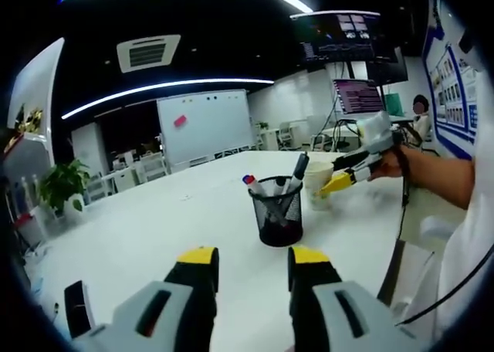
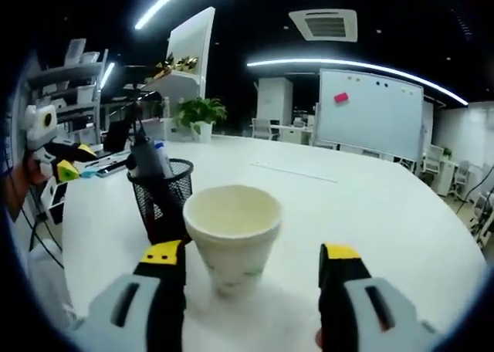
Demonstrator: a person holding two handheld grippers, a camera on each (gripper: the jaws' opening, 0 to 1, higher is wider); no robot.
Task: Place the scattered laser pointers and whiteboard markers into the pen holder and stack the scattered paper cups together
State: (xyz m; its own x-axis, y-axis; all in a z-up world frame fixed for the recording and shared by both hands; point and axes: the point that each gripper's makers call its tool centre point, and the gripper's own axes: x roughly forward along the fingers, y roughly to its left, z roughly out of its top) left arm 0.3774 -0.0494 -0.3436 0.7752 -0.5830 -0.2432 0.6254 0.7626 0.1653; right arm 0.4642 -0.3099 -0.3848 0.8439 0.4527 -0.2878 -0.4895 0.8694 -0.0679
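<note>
Bench (image 2: 401, 213): broad bare surface. Pen holder (image 1: 277, 211): markers upright inside. Paper cup (image 2: 232, 236): empty, between spread right hand-held gripper (image 2: 252, 265). Left hand-held gripper (image 1: 253, 261): spread.

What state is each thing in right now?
Pen holder: upright, holding markers.
Cup: upright, empty, on the table between the open right gripper's jaws, ungripped.
Left gripper: open, empty.

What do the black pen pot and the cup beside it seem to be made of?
The pen pot looks like black wire mesh, probably metal: you can see through its grid. The cup looks like matte off-white paper, with a rolled rim.
</note>
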